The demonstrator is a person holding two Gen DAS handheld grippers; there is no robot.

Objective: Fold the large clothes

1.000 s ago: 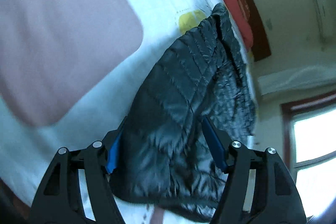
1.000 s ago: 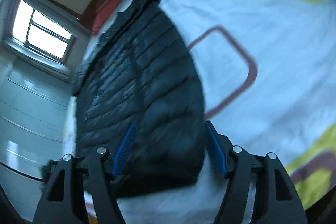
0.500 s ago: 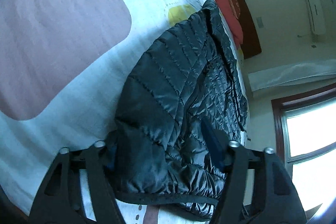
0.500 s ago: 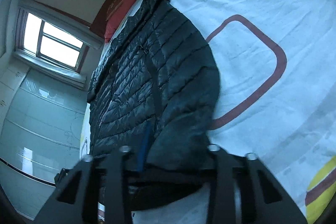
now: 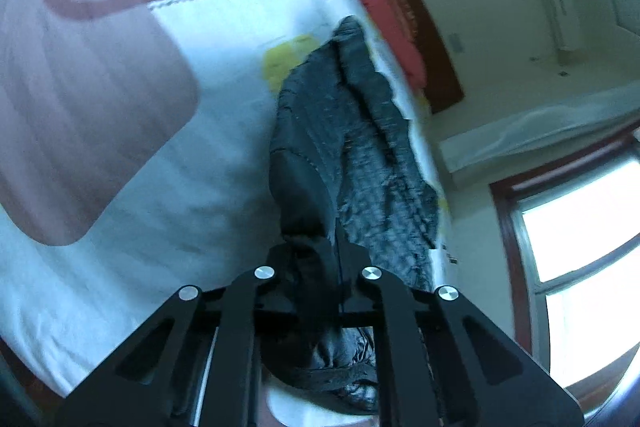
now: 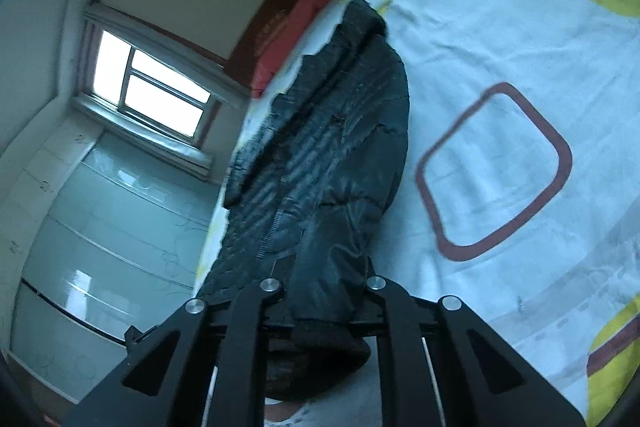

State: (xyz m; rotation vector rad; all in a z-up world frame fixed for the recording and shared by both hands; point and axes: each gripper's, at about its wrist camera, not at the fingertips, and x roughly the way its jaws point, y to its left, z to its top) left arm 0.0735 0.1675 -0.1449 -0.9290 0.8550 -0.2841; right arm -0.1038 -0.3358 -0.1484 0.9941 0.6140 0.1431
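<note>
Dark quilted puffer jacket (image 5: 320,131) lies lengthwise on the patterned white bedsheet (image 5: 168,187). Left gripper (image 5: 316,267) and right gripper (image 6: 324,279) each pinch its near hem. Lift both evenly, keep hem taut.

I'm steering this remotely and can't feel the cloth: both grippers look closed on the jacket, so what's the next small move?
Probably lift both ends a little together. The left gripper and right gripper each pinch bunched fabric at the near end of the dark puffer jacket, while the rest lies stretched along the bedsheet. Raising evenly should free the hem for folding toward the collar.
</note>
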